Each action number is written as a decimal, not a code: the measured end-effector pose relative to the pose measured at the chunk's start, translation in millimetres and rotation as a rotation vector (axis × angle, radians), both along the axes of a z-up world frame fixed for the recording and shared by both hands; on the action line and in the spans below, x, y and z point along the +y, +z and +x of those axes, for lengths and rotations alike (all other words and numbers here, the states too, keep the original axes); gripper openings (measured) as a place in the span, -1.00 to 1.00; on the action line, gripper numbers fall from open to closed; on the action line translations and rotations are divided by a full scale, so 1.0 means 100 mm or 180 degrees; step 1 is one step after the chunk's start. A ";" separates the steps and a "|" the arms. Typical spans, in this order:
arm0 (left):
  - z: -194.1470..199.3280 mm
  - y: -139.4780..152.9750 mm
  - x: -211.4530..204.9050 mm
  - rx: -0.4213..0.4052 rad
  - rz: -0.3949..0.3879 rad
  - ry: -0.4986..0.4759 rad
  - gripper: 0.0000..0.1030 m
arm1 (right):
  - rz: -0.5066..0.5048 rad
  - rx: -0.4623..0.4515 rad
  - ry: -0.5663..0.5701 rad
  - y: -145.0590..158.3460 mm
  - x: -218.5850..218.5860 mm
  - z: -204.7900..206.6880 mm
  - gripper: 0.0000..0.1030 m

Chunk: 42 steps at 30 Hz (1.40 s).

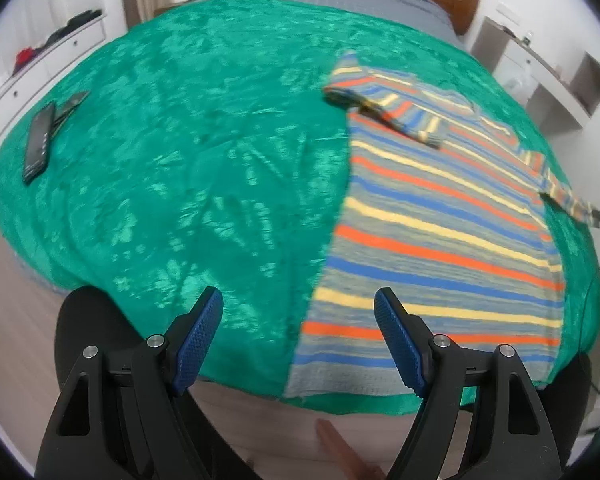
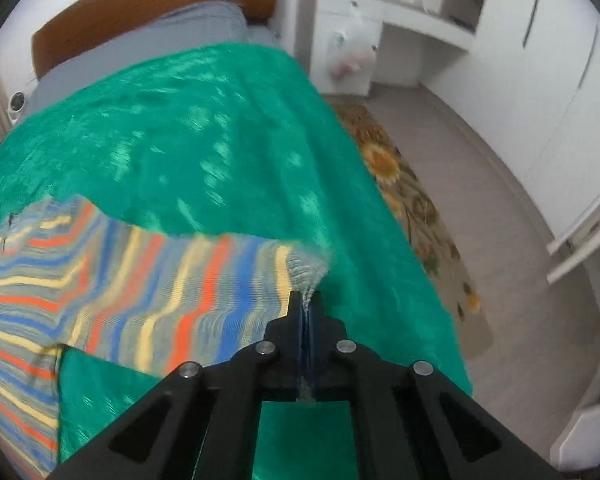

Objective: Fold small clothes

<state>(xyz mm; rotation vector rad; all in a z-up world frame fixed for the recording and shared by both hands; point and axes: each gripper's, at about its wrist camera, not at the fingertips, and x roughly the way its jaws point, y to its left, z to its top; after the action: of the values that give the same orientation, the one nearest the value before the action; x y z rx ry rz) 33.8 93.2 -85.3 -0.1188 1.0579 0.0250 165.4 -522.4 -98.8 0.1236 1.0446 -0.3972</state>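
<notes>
A striped sweater (image 1: 432, 216) lies spread on a green blanket (image 1: 188, 152) that covers the bed; its body sits toward the blanket's right side, with the hem at the blanket's near edge. One sleeve (image 1: 384, 100) is folded across the sweater's upper part. The other sleeve (image 2: 204, 280) is stretched out from the body and lifted off the blanket.

The right gripper (image 2: 306, 304) is clamped on that sleeve's cuff, its fingers pressed together with the grey knit pinched between them. In the left wrist view its tip shows only as a small dark shape at the far end of the sleeve.

The left gripper (image 1: 298, 316) has its jaws spread wide and holds nothing; it hovers over the blanket's near edge, with its right finger (image 1: 396, 336) above the sweater's hem and the other over bare blanket.

A remote (image 1: 39, 142) lies on the blanket's far left, well apart from the sweater, with a thin dark item beside it that is too blurred to name. An open shelf (image 1: 52, 40) left of the blanket holds dark and red items, too small to identify. A floral rug (image 2: 412, 200) lies on the floor right of the blanket.
</notes>
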 end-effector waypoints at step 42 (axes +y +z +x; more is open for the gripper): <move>2.52 -0.58 -1.73 0.0355 0.0755 -0.2402 0.40 | 0.0782 -0.0678 0.0439 -0.12 1.61 -1.77 0.46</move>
<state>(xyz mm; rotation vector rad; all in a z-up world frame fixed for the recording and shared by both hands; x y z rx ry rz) 285.8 -80.1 -143.5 0.5045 1.1482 -0.5283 -11.5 -361.8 -110.5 0.3052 0.8821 -0.1260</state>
